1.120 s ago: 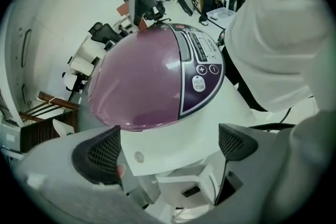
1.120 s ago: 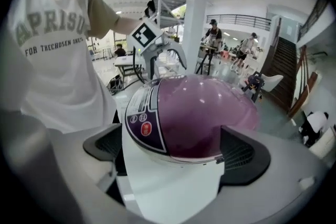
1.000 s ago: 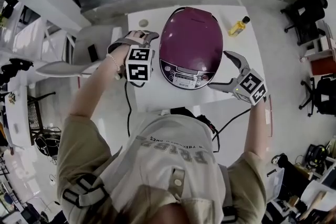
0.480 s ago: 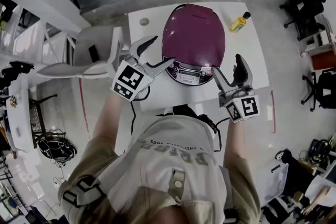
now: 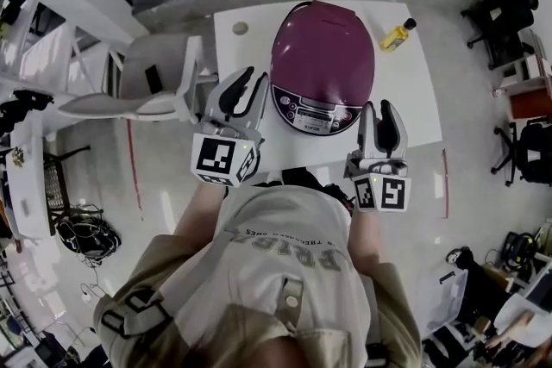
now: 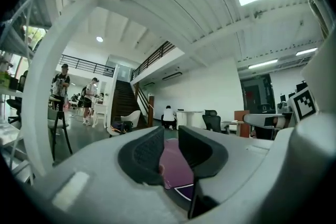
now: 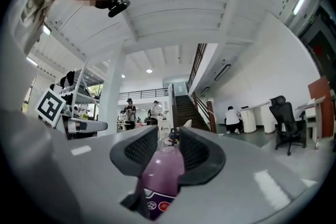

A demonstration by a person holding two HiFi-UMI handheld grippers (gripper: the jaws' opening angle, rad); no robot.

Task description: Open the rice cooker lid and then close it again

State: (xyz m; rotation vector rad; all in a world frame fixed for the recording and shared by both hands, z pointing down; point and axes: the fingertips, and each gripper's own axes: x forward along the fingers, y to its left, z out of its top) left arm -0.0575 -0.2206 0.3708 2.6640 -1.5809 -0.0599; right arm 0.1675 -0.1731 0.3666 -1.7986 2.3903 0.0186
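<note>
The purple rice cooker (image 5: 322,65) stands on the white table (image 5: 410,95) with its lid down and its control panel toward me. My left gripper (image 5: 244,90) hovers off the cooker's left front, apart from it. Its jaws are closing to a narrow gap with nothing between them. My right gripper (image 5: 381,112) hangs off the cooker's right front, also closing on nothing. In the left gripper view the cooker (image 6: 176,170) shows below, through the gap of the left gripper (image 6: 169,134). In the right gripper view the cooker (image 7: 160,181) shows through the gap of the right gripper (image 7: 168,136).
A yellow bottle (image 5: 395,36) lies at the table's far right corner and a small round disc (image 5: 240,28) at its far left. A grey chair (image 5: 147,90) stands left of the table. Black office chairs (image 5: 509,21) are at the right.
Both grippers came away from the cooker's sides, rose toward me and turned to point forward. Their jaws went from wide open to a narrow gap.
</note>
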